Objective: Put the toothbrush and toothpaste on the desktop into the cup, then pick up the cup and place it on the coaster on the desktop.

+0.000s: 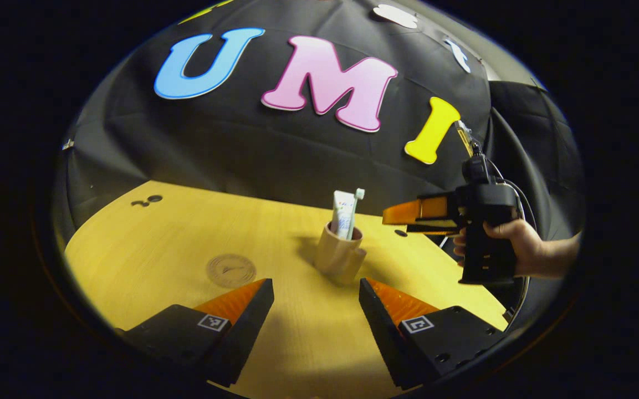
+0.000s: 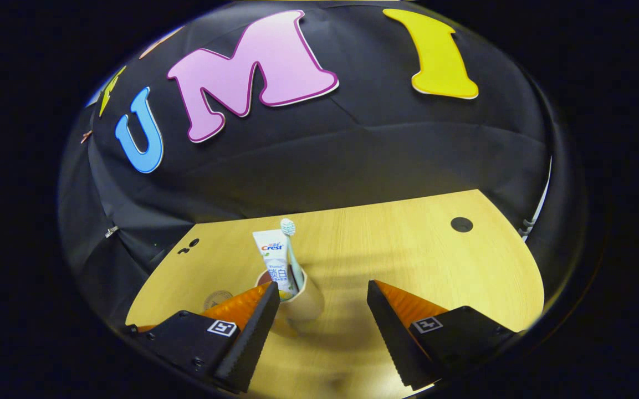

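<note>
The toothbrush [image 1: 357, 206] and toothpaste [image 1: 343, 214] stand upright in the cup [image 1: 338, 256] on the bench [image 1: 158, 260], so loading looks complete. Both grippers, left [image 1: 316, 299] and right [image 2: 319, 302], have jaws spread and empty. The coaster [image 1: 231, 270] lies apart from the cup, presumably awaiting it.

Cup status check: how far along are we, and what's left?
Done: the toothbrush and toothpaste stand in the cup. In hand: nothing; the left claw and right claw are both open, and the cup sits on the table. Left: lift the cup and set it on the bare coaster beside it.
</note>
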Tool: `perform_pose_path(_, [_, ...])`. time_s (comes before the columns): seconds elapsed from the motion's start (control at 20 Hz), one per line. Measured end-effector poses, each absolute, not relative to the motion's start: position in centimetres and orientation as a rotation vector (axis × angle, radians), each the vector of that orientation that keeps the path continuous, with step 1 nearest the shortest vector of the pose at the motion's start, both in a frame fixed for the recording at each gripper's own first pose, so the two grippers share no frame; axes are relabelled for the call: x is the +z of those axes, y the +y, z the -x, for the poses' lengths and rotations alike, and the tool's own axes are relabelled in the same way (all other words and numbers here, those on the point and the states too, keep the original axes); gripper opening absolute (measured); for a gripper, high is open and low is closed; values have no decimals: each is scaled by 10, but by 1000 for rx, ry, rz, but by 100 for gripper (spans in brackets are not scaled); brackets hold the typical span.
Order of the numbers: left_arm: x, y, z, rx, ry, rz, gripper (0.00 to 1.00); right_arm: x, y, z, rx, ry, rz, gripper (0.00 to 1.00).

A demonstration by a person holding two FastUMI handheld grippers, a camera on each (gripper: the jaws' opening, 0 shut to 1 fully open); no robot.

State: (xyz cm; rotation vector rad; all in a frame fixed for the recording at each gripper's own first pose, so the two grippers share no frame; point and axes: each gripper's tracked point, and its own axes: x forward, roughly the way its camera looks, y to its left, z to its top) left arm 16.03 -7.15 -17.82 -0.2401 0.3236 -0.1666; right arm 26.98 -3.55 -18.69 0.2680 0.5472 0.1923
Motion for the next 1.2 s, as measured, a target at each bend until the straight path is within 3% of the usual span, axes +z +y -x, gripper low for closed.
perform_pose_path(0.5, [-168, 26, -110, -45, 374, 129, 98, -226, 14, -258, 195, 958, -310, 98])
perform_pose_path(0.8, [-174, 60, -87, 9, 389, 136, 98, -258, 47, -255, 248, 1107, -206, 98])
perform_pose_path(1.2, [-201, 97, -47, 110, 467, 195, 98, -304, 59, -259, 219, 1257, -141, 97])
